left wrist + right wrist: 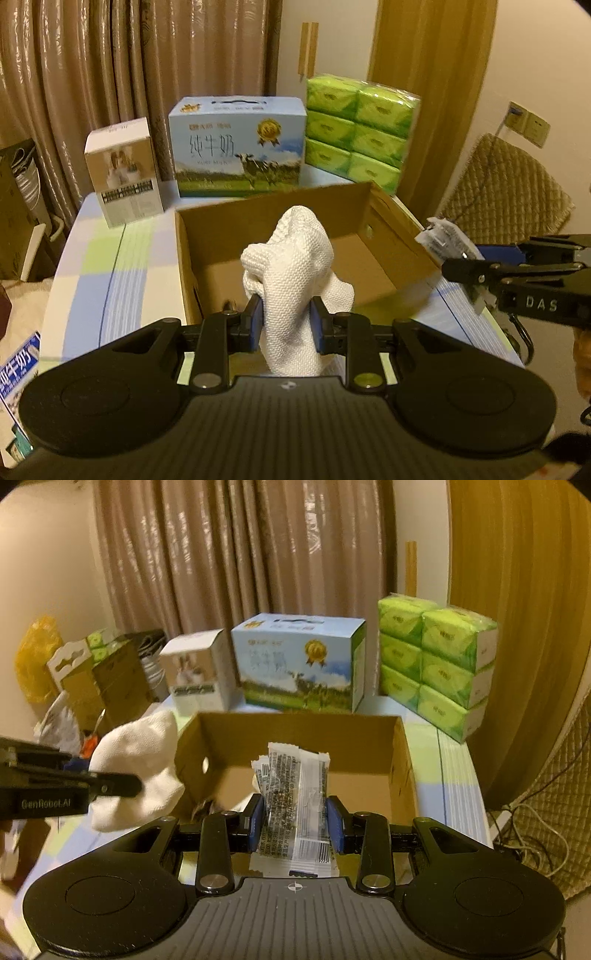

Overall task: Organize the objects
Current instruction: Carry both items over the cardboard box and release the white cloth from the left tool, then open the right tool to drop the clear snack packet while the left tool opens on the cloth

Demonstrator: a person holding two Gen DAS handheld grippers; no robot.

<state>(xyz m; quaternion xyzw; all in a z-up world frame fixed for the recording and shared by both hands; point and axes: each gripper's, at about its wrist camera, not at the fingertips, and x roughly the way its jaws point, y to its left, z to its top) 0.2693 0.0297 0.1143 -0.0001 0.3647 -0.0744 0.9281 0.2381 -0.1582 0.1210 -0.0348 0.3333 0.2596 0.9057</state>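
White cloth [291, 273], bunched, sits clamped betw. the blue pads of the left gripper [286, 319]; it's held up in front of the open cardboard box [280, 210], at the box's near wall in the left wrist view. Right wrist view puts the cloth just left of the box's left wall, off the tabletop. Right gripper [295, 821] has its jaws closed on a clear snack packet [295, 797] w/ printed text & barcode; packet stands upright, at the box's near edge. A 2nd packet looks to be behind it, can't tell for sure.

Box interior looks mostly bare; sth pale & dark lies at the near-left corner, too blurred to ID. Box walls stand up on all sides betw. grippers & the box floor.

Behind the box, on the checked tablecloth [110, 258]: small white carton [123, 170] at left, blue milk carton [238, 146] in the middle, green tissue multipack [360, 129] at right, near the box's far-right corner. Curtain [110, 66] behind all. Clutter of boxes & a yellow bag [35, 661] off the table's left side.
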